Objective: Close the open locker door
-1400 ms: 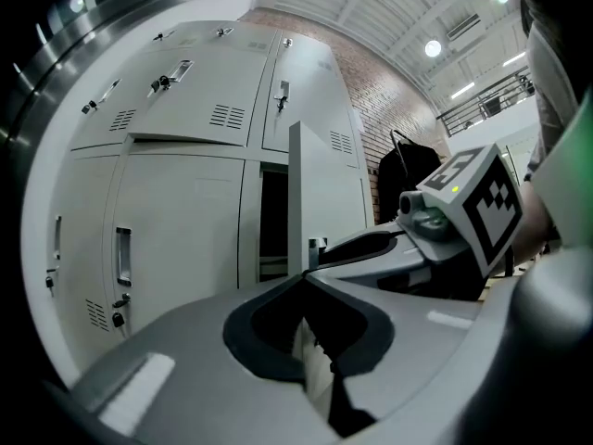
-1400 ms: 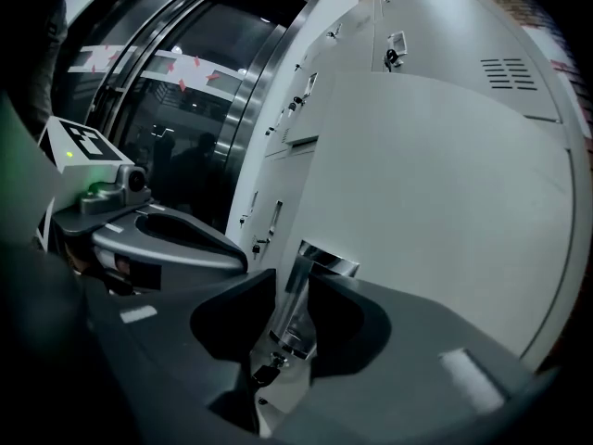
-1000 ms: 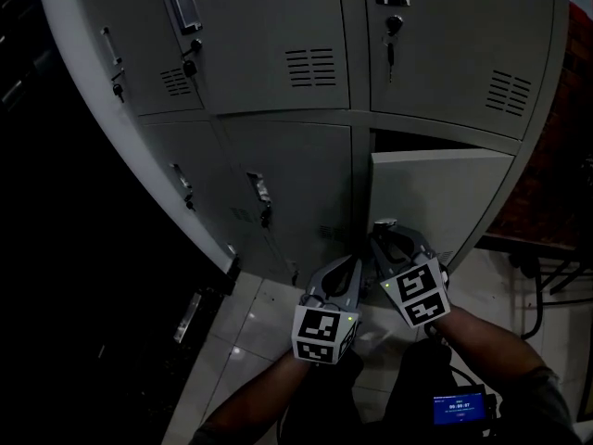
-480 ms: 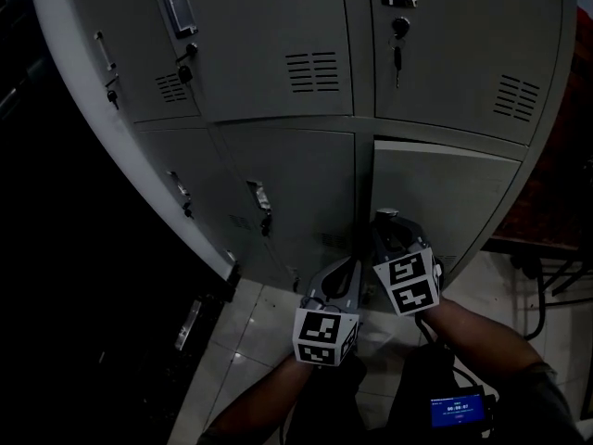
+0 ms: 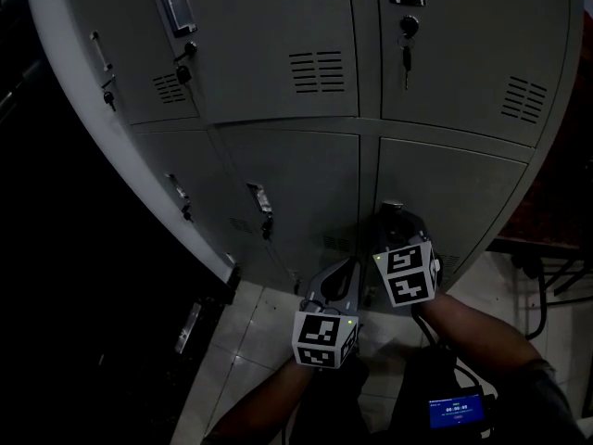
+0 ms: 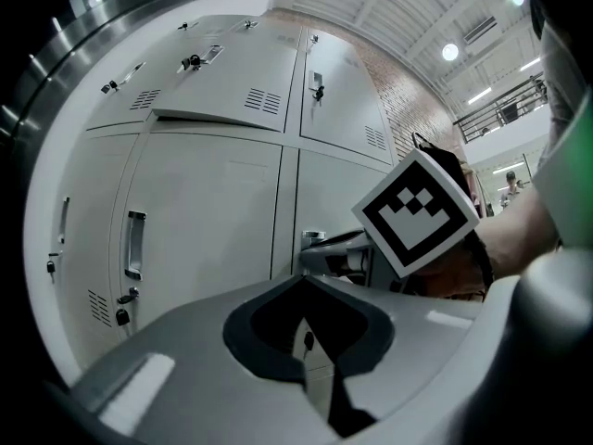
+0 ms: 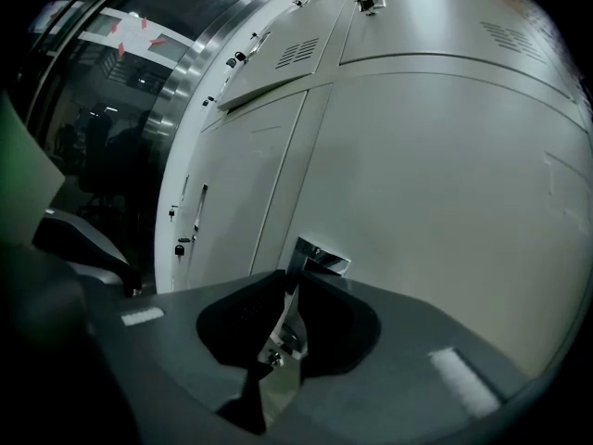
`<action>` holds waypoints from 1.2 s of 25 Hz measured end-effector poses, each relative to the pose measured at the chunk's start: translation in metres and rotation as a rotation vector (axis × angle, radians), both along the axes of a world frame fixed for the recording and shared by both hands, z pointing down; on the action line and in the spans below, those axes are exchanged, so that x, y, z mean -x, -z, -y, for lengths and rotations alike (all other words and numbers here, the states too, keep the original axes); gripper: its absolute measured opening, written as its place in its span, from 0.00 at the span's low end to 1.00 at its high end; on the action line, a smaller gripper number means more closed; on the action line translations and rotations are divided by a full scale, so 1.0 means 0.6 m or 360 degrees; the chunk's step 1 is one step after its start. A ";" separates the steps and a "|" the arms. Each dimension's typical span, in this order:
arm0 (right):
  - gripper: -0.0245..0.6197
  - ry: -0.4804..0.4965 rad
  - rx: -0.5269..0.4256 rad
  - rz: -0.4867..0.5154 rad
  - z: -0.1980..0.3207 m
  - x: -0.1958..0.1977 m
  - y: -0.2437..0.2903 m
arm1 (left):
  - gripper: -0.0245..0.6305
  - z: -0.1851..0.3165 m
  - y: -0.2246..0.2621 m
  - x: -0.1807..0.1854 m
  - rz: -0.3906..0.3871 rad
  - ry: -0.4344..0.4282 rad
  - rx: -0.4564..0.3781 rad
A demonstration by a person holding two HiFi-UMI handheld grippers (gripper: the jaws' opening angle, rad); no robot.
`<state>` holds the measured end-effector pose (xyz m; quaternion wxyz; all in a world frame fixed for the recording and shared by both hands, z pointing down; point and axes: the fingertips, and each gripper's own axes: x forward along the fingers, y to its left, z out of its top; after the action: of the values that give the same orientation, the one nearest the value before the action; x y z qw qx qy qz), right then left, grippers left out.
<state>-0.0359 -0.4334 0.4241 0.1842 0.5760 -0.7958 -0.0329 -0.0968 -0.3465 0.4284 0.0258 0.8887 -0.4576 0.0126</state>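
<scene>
While right gripper (image 5: 390,211) fingers pinch handle (image 7: 316,259) of locker door (image 5: 454,202), door sits flush; left gripper (image 5: 344,269) fingers together.

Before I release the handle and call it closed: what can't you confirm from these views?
- Whether the lower right door has latched: head view is dark, and the right gripper covers its handle side.
- The seam below the handle: right gripper view, the jaws block it.
- Door's lower left corner: head view, behind the marker cube.

Tiled floor (image 5: 248,339), key (image 5: 405,58) in upper lock
</scene>
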 end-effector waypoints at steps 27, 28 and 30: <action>0.16 -0.0022 0.0021 0.0085 -0.016 -0.015 -0.006 | 0.04 -0.003 -0.004 -0.003 -0.0005 -0.0008 0.0024; 0.16 -0.0019 0.0022 0.0084 -0.020 -0.019 -0.005 | 0.04 -0.005 -0.002 -0.005 -0.0003 -0.0011 0.0022; 0.16 -0.0004 0.0026 0.0096 -0.032 -0.028 -0.002 | 0.04 -0.009 0.003 -0.010 0.0001 -0.0017 0.0012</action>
<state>-0.0191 -0.4142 0.4251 0.1648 0.5761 -0.8005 -0.0088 -0.0906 -0.3412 0.4269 0.0288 0.8910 -0.4528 0.0148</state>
